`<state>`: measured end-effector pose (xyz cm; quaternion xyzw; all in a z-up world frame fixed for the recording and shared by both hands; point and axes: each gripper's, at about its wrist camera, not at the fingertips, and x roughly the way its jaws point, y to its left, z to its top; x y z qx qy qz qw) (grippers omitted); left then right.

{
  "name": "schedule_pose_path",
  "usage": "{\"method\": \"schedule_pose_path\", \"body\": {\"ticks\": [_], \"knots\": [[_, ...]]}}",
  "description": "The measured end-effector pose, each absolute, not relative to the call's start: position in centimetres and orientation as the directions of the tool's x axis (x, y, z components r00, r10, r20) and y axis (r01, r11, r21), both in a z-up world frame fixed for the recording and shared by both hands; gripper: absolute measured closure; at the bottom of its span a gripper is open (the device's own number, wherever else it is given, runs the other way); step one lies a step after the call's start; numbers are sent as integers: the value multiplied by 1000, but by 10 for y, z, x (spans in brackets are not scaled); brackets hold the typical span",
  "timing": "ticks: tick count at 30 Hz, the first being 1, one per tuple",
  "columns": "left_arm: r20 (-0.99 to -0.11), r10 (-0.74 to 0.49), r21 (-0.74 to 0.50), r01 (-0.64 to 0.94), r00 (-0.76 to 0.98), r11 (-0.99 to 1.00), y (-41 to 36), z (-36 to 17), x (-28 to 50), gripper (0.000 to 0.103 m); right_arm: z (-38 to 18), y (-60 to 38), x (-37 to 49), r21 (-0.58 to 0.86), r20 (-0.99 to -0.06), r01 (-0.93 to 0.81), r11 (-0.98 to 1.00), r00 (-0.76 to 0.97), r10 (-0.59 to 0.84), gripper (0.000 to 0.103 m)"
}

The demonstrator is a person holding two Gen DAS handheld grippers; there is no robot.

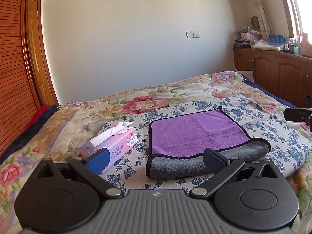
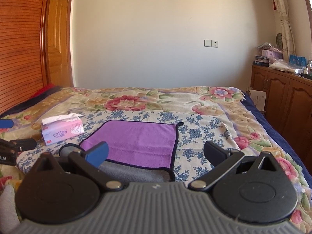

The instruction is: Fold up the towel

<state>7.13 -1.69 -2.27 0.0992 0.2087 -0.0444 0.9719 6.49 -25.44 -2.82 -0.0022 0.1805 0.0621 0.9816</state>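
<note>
Item: towel (image 1: pixel 197 132), purple face up, grey underside rolled over along its near edge, lying flat on the blue-flowered cloth (image 1: pixel 273 134) atop my bed.

Item: my left gripper (image 1: pixel 156 159), fingers spread wide, holding nothing, just short of the grey roll.

Item: my right gripper (image 2: pixel 156 154), likewise spread, over the towel's near right corner; contact unclear.

Item: tissue box (image 1: pixel 115 148), left of towel, apart.

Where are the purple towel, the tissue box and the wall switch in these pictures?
purple towel (image 1: pixel 195 130): left wrist view, middle of its purple face.
tissue box (image 2: pixel 62 131): right wrist view, front side with the COTTON print.
wall switch (image 2: pixel 211 43): right wrist view, centre of the white plate.
</note>
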Motion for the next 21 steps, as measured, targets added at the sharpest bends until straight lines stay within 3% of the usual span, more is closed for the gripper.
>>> {"method": "schedule_pose_path", "body": {"ticks": [21], "knots": [[-520,-62,151,163,852,975,-9,-48,125,1,-47,-251,115,8,-459,-176,984,874,160,0]]}}
